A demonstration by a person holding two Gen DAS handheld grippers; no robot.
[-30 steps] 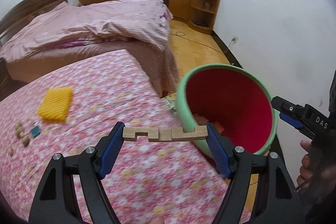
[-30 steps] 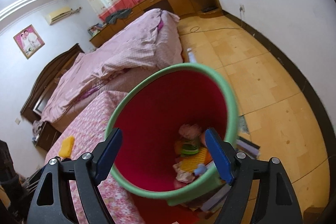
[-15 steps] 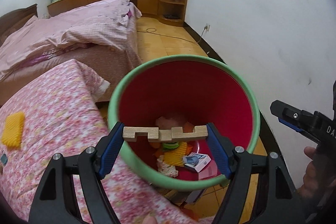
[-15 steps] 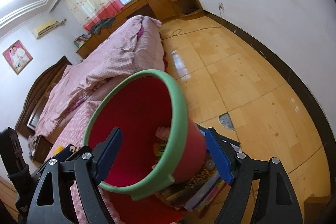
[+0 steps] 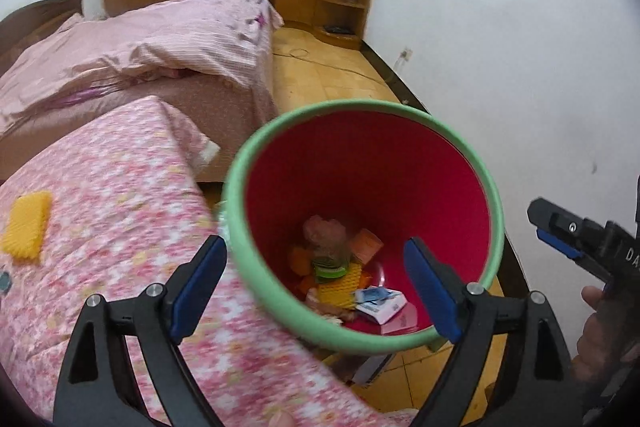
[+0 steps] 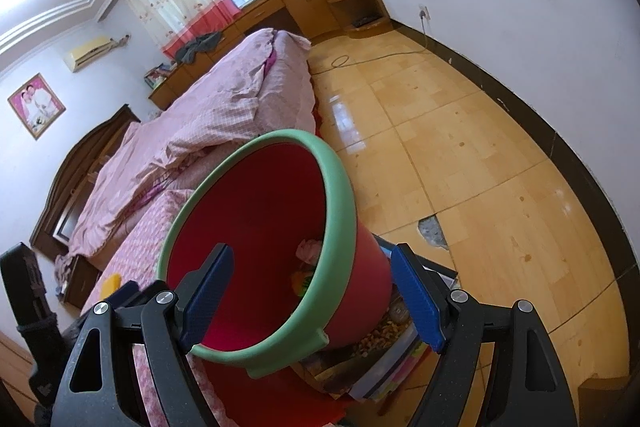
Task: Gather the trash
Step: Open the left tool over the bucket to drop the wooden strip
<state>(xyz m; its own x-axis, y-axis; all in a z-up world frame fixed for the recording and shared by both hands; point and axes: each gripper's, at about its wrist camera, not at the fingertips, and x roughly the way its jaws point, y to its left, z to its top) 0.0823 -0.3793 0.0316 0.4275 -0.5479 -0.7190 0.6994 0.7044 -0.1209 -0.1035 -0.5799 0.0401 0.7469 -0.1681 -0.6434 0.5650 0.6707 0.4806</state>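
Beside the pink floral bedspread [image 5: 120, 211], both the left gripper [image 5: 316, 279] and right gripper [image 6: 312, 291] gape empty over the green-rimmed red plastic bin [image 5: 400, 187] holding trash, and a careless swing back toward the yellow ridged sponge [image 5: 26, 227] could tip it.

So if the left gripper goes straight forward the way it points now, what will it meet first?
Most likely the trash inside the red bin. The open left gripper looks down into its mouth, at the pile of trash on the bottom. Depth is unclear, so the green rim could touch a finger first.
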